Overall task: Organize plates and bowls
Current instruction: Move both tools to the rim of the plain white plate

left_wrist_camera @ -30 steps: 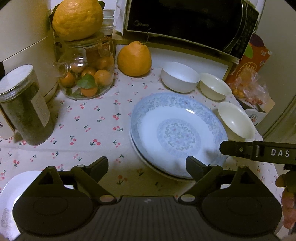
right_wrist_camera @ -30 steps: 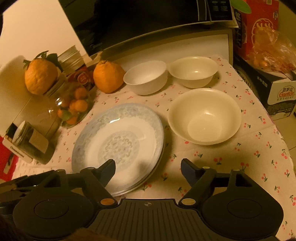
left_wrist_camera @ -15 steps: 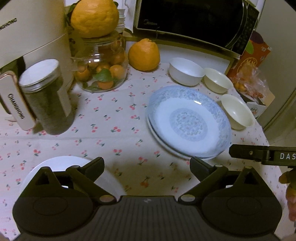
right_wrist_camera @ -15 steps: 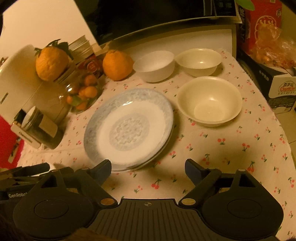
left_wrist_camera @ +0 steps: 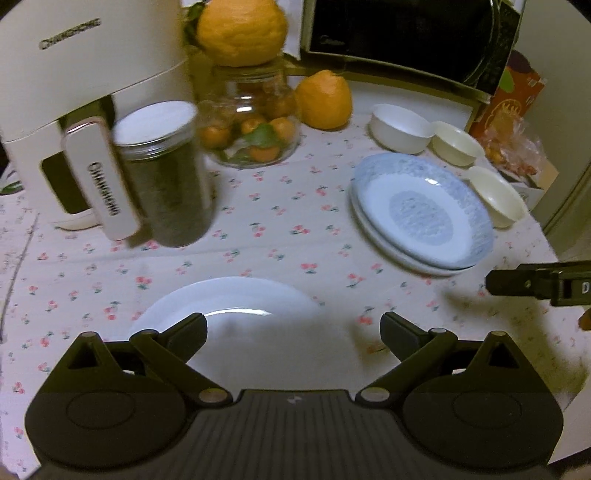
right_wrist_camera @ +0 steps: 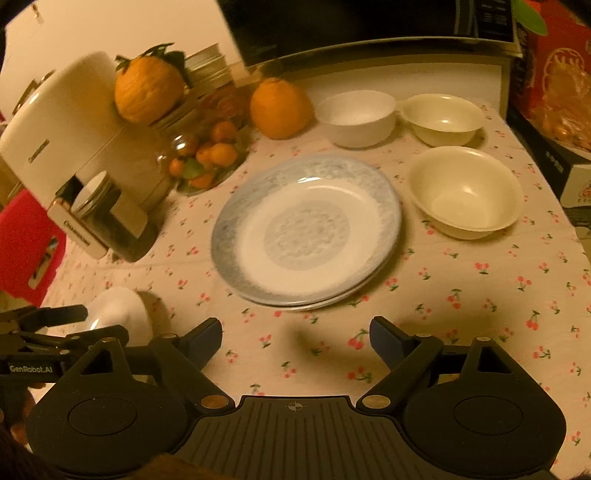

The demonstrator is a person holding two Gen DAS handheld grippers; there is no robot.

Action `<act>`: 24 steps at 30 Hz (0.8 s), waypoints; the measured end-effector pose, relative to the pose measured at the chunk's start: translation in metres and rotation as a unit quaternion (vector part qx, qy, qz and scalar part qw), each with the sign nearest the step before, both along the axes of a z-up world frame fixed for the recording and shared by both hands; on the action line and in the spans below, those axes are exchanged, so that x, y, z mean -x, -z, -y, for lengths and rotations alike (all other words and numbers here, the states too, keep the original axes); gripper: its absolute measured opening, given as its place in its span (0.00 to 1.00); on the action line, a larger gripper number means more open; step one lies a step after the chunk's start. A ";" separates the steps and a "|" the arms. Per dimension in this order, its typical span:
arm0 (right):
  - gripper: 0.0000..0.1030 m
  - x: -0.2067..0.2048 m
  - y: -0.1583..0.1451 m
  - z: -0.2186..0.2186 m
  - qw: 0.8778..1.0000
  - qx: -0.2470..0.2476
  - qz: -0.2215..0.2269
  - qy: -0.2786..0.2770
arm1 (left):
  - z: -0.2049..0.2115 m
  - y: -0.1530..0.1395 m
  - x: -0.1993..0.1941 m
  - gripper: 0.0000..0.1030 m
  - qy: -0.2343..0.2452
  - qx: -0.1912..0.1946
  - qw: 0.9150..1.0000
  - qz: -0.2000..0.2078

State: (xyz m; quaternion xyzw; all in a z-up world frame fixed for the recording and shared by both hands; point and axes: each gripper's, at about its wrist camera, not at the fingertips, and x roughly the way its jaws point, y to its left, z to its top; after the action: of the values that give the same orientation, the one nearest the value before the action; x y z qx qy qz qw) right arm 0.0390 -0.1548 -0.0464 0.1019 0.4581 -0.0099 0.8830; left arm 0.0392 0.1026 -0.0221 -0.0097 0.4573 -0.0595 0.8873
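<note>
We see the left claw with its jaws wide apart and nothing between them; they have just been opening. It hangs above the near rim of a plain white plate, which lies flat on the table, open face up. We cannot tell whether the fingers touch the plate.

The right claw also stands with jaws apart and empty, having just been opening, over bare cloth near the front of the table.

A stack of 2 blue-patterned plates lies flat in the middle of the table, face up, the upper plate nested in the lower. Being round, the plates show no long axis; in the left view the stack sits to the right of and beyond the white plate, well apart from it.

3 bowls stand upright, mouths up:
1. A cream bowl just right of the plate stack.
2. A second cream bowl at the far right.
3. A white bowl just left of it, near a large orange fruit.

At the far left stand a glass jar of small oranges, a dark lidded canister and a cream appliance. A microwave fills the far edge.
</note>
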 end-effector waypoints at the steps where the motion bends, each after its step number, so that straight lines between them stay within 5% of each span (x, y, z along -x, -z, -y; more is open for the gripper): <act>1: 0.86 -0.001 0.001 -0.004 1.000 -0.001 -0.001 -0.003 | -0.005 0.000 0.002 0.97 -0.002 -0.004 1.000 -0.001; 24: 0.86 -0.009 0.034 -0.085 0.997 0.004 -0.040 -0.067 | -0.091 0.025 0.029 0.96 -0.047 -0.010 0.998 -0.038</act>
State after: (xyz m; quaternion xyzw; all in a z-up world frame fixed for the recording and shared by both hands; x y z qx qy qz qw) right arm 0.0481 -0.0700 -0.0802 0.0670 0.4985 0.0436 0.8632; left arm 0.0103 0.1935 -0.0476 -0.0242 0.4899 -0.0124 0.8714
